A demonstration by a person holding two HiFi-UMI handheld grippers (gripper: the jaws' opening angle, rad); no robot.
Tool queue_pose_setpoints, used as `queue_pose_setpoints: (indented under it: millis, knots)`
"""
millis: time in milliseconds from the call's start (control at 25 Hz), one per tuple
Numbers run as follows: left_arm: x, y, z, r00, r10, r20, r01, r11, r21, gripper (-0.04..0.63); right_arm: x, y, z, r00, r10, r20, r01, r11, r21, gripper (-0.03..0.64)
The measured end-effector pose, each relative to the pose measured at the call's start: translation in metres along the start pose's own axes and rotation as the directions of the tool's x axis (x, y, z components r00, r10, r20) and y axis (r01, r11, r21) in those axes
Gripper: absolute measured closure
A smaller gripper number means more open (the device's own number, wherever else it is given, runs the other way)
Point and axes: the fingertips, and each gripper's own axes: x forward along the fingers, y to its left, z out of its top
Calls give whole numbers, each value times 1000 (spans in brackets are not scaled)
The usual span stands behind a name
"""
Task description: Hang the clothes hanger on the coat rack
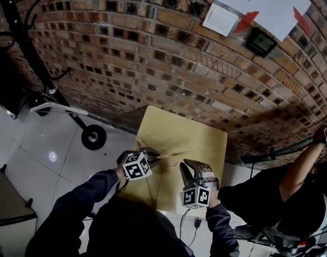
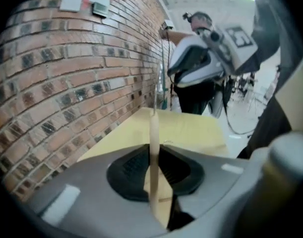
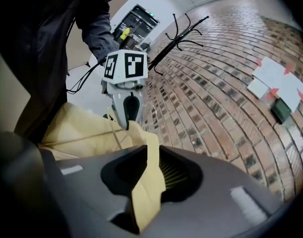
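Both ends of the clothes hanger (image 1: 167, 155) were pinched, one in my left gripper (image 2: 153, 168), one in my right gripper (image 3: 147, 178), over the yellow worktop (image 1: 198, 135). I judged pickup done. The coat rack (image 1: 22, 44) stood well apart, so carrying and hooking remained.

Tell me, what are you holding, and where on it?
The left hand-held gripper pinches the wooden hanger by its thin bar. Another part sits between the jaws of the right hand-held gripper; whether they grip cannot be told.
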Motion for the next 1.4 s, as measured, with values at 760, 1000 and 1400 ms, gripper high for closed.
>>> queue_pose_setpoints:
  millis: [760, 1000, 1400]
  knots:
    - [-236, -45, 19, 952, -300, 67, 300, 954, 16, 537, -17, 71, 132, 651, 720, 241, -711, 690, -137, 540]
    - [-265, -31, 3, 978, -185, 101, 186, 983, 3, 528, -12, 52, 169, 624, 725, 292, -740, 669, -78, 563]
    - [-361, 2, -19, 974, -71, 216, 78, 997, -23, 522, -7, 41, 262, 607, 727, 321, -774, 633, 31, 566]
